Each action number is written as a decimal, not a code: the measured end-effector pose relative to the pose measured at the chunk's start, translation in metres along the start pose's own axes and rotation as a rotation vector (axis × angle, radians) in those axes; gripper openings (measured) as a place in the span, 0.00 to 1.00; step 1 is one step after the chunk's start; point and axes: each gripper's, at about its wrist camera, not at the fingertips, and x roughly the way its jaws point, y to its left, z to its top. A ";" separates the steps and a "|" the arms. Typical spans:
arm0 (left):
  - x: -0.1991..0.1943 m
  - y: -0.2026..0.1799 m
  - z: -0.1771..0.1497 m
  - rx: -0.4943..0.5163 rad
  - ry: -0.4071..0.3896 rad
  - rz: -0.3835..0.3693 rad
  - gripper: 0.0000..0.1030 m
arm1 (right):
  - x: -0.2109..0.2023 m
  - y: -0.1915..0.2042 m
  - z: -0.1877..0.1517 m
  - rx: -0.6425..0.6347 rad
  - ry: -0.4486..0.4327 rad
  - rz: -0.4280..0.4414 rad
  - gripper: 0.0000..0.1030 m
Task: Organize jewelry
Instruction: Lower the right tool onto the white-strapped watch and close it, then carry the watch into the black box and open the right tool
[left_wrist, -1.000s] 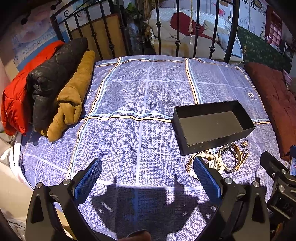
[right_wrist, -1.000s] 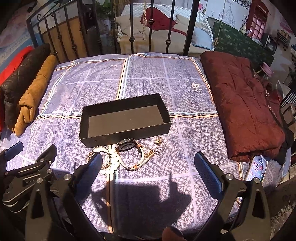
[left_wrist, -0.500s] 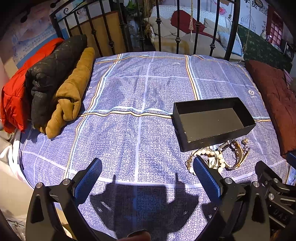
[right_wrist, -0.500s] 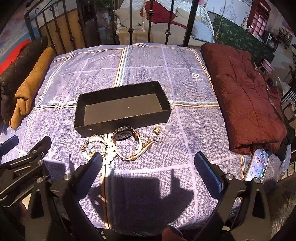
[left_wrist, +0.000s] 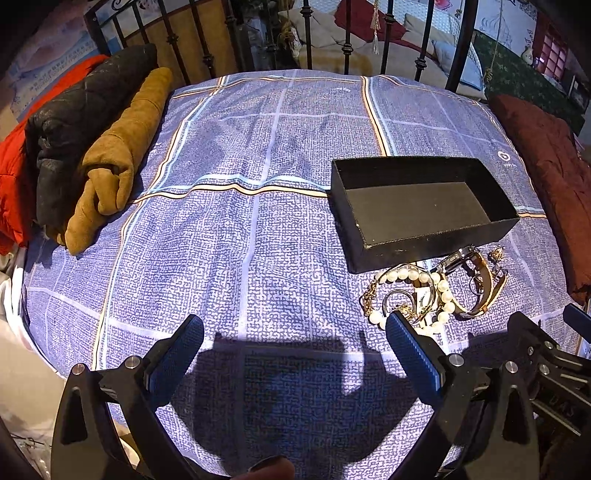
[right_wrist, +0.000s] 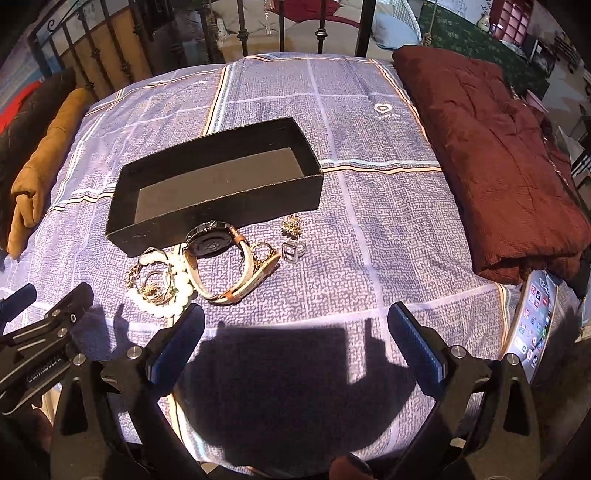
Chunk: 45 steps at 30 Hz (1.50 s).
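Phone (right_wrist: 533, 325) partly under maroon quilt (right_wrist: 495, 158); bead bracelet (left_wrist: 439, 291) partly hidden behind left tongs' pad (left_wrist: 413, 350).

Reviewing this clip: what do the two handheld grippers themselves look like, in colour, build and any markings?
Both match: the left gripper and right gripper have matte black angular frames with triangular cut-outs and silver bolt heads at the joints. Each finger carries a flat blue ribbed pad. From the right wrist view, the left gripper's side bears small pale lettering, too blurred to read. No cables or sleeves show.
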 end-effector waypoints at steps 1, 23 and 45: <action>0.003 -0.002 0.000 -0.001 0.005 -0.005 0.94 | 0.004 0.001 0.002 -0.017 0.002 0.002 0.95; 0.062 -0.022 0.009 0.016 0.049 0.029 0.94 | 0.079 0.011 0.032 -0.102 0.078 -0.072 0.95; 0.051 -0.044 0.009 0.132 -0.015 -0.030 0.38 | 0.067 0.018 0.035 -0.101 0.034 -0.039 0.21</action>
